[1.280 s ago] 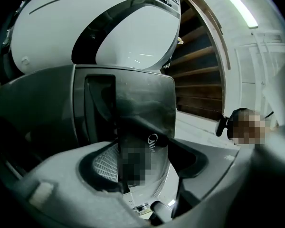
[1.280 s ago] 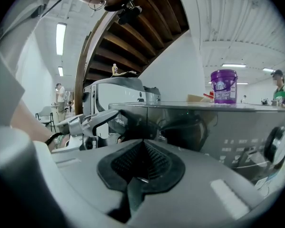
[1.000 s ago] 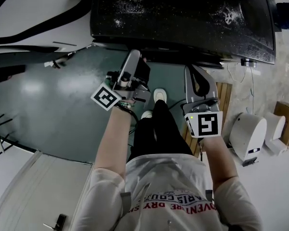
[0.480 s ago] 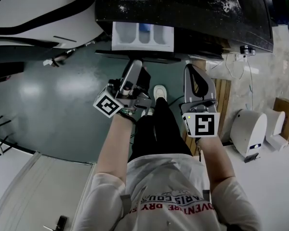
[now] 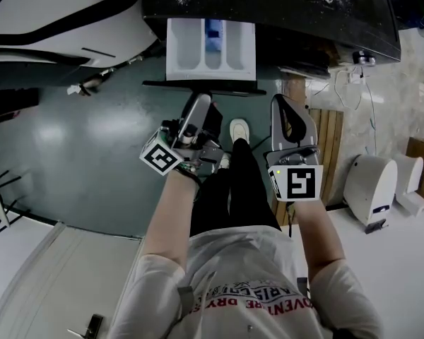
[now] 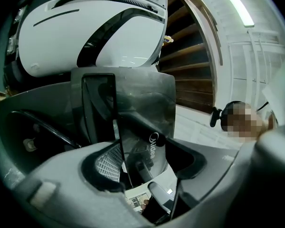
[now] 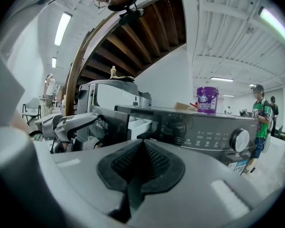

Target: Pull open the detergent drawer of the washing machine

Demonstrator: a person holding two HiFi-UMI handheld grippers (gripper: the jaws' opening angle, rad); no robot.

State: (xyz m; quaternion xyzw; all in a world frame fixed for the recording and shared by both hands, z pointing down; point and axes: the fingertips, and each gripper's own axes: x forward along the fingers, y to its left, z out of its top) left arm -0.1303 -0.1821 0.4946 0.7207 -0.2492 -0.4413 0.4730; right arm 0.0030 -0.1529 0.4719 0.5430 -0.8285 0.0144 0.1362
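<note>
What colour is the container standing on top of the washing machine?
The container is purple, seen best in the right gripper view.

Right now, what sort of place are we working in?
Probably a big indoor hall or lab, not a home: the washer stands on an open floor, by a wooden staircase, with strip lights on a high white ceiling.

Large open hall — strip lights [image 7: 62, 28] on white beamed ceiling [image 7: 228, 44], wooden staircase [image 7: 147, 27] overhead, washing machine [image 7: 199, 127], bystanders [image 7: 260, 122].
</note>
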